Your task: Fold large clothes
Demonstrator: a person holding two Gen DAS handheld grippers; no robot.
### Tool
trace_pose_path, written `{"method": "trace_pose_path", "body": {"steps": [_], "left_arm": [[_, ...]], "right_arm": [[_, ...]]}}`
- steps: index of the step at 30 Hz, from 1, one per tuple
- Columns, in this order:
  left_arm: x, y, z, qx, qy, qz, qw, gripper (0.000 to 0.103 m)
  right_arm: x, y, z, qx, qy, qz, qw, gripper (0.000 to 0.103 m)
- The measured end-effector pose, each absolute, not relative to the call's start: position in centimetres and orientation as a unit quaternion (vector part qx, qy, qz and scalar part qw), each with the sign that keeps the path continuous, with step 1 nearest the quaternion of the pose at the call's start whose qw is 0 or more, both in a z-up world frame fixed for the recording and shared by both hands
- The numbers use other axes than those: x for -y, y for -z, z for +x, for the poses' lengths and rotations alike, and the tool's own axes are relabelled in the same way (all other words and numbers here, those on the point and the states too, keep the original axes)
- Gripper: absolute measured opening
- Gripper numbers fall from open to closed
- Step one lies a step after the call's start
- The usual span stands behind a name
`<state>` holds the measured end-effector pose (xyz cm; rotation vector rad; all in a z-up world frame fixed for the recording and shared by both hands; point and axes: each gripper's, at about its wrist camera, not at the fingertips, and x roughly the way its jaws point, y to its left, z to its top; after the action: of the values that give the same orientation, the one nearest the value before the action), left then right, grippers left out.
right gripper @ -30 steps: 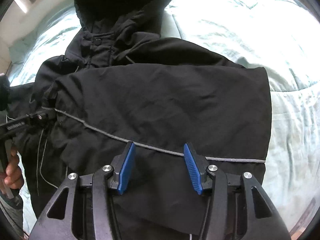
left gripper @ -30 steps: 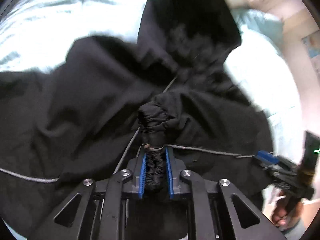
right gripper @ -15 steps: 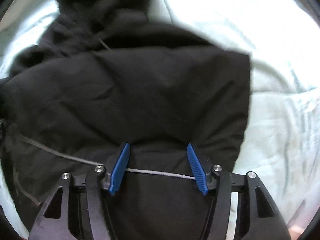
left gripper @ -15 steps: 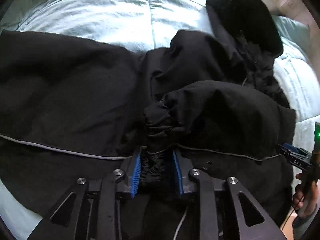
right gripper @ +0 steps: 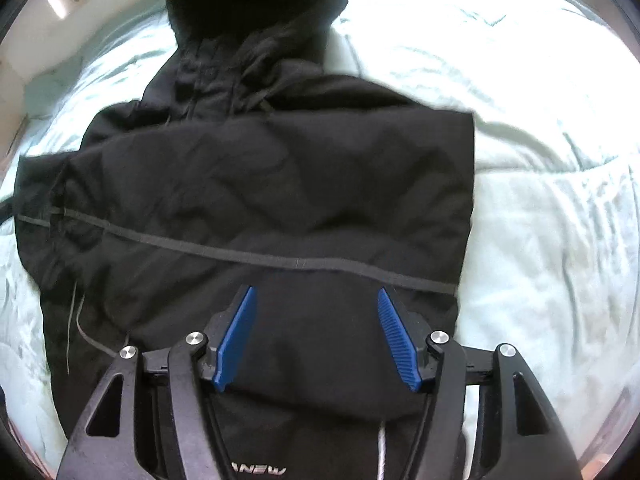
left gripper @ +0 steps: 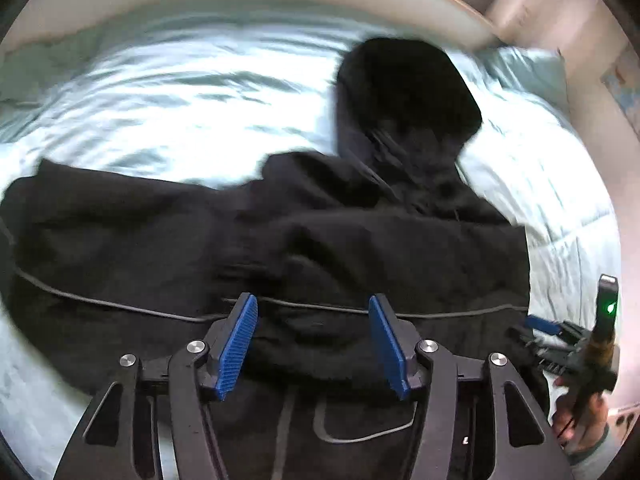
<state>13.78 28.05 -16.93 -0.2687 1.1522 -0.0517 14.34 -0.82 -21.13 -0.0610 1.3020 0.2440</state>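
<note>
Lying across the pale blue-green bed (right gripper: 540,208) is one black hooded jacket (right gripper: 280,184), the only garment in either view. Its single hood (right gripper: 256,4) sits at the far end of the jacket, toward the headboard side of the bed; the folded body spreads below the hood as a broad dark block with a straight right edge. One thin grey piping line (right gripper: 248,254) runs crosswise over the jacket's near half, and a loose grey drawcord (right gripper: 82,332) trails at the jacket's left near corner. Left gripper (left gripper: 313,346): two blue-padded jaws, spread wide apart, nothing between them, hovering over the jacket's near hem just short of the piping (left gripper: 320,307). Right gripper (right gripper: 316,340): two blue-padded jaws, likewise spread apart and empty, above the jacket's near half, below the piping. In the left wrist view the right gripper (left gripper: 560,340) also shows at the jacket's right near corner, gripped by one bare hand (left gripper: 584,420), with one green indicator light (left gripper: 610,307) lit on it. One pillow (left gripper: 524,68) lies beyond the hood, right of it. Left view is motion-blurred; fabric detail there is unclear.
</note>
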Motion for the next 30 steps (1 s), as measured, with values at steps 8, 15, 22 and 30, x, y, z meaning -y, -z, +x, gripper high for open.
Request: {"method": "trace_pose_path", "body": {"steps": [8,15,22,30], "left_arm": [[-26.8,26.5,16.9,-0.627,-0.037,-0.165,0.761,0.059],[-25.9,22.1,16.1,-0.604,-0.037,-0.143,0.783,0.060],[-28.0,22.1,14.8,-0.606,-0.045,-0.170,0.776,0.060],[-31.6,20.2,13.5,-0.579,-0.049,-0.200,0.789,0.060]], "right_arm": [[0.3,25.3,11.4,-0.625,-0.099,-0.064,0.772,0.065],[1.5,21.7,11.6,-0.600,-0.122,-0.009,0.791,0.066],[0.6,23.6,12.4,-0.617,-0.121,-0.024,0.778,0.067],[-1.7,22.5,11.8,-0.611,-0.119,-0.033,0.782,0.067]]}}
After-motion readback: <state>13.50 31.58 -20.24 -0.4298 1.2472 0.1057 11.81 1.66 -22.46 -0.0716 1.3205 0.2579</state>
